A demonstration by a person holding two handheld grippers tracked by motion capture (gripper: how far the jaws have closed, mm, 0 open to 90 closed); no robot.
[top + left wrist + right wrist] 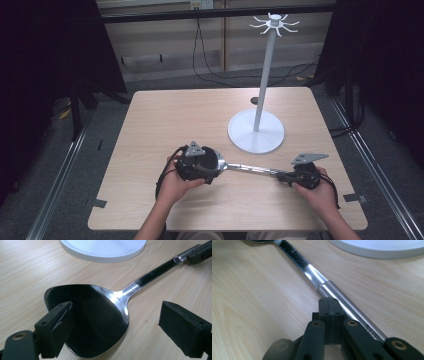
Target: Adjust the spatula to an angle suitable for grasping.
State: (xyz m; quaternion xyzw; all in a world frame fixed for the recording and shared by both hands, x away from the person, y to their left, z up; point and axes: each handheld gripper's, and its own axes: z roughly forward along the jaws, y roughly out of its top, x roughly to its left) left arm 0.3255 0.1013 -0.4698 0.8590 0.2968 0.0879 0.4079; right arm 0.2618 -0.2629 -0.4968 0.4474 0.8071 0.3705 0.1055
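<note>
Spatula [235, 166] lies flat on the table [150, 125], long axis running left-right, blade toward the left claw [115, 322], whose jaws gape wide around the blade untouching, handle toward the right claw [331, 312], jaws closed beside the handle, near the stand [256, 131].

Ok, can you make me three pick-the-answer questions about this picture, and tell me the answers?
1. Where is the metal spatula?
A flat on the table
B on a chair
C on the floor

2. What colour is the tall stand?
A red
B white
C green

3. How are the jaws of the left hand-held gripper?
A squeezed shut
B open
C broken off

Answers:
1 A, it lies on the wooden top.
2 B, its pole, hooks and round base are all white.
3 B, the two black jaws stand wide apart, one on each side of the spatula's blade.
</note>
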